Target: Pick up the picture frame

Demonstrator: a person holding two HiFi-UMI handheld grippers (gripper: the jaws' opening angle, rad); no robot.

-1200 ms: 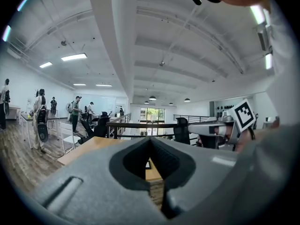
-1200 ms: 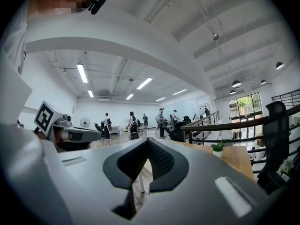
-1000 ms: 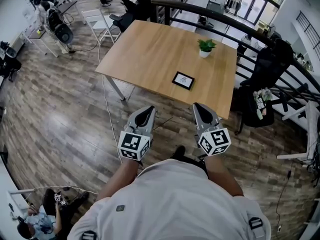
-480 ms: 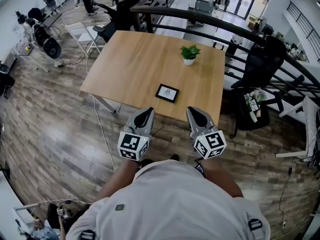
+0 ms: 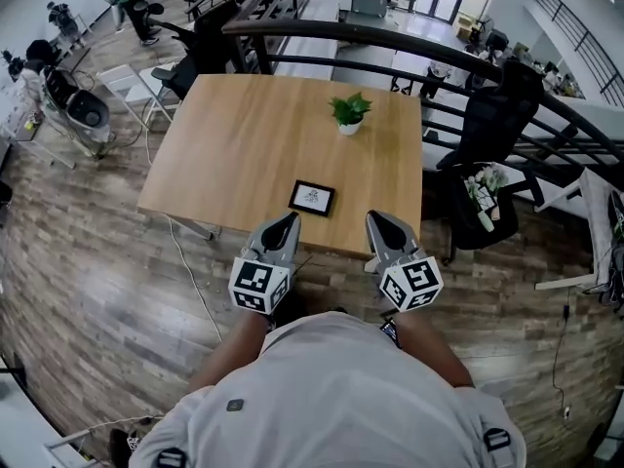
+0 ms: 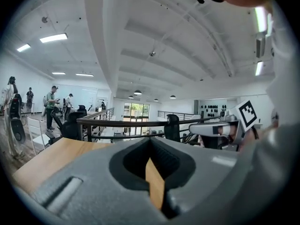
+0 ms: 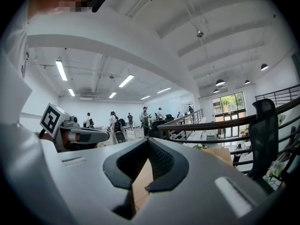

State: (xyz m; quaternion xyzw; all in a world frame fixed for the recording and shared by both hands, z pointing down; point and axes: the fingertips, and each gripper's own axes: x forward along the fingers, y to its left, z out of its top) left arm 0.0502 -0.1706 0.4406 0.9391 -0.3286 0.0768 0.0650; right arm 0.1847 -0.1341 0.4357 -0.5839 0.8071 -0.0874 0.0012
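A small black picture frame (image 5: 312, 198) lies flat on the wooden table (image 5: 244, 135), close to its near edge. A potted green plant (image 5: 349, 112) stands further back. My left gripper (image 5: 284, 219) is held just before the table's near edge, slightly left of the frame, jaws shut and empty. My right gripper (image 5: 377, 218) hovers at the same edge, to the frame's right, also shut with nothing in it. The left gripper view has its closed jaws (image 6: 149, 143) pointing level over the tabletop. In the right gripper view the shut jaws (image 7: 149, 142) do the same. Neither gripper view shows the frame.
A black office chair (image 5: 492, 115) stands at the table's right side. A dark railing (image 5: 390, 42) runs behind the table. A white folding chair (image 5: 132, 86) sits at the far left. A cable (image 5: 190, 271) trails over the wood floor. People stand far off.
I have walked up to the table: frame and table edge have come closer, and both grippers now reach the near edge. Both stay shut.
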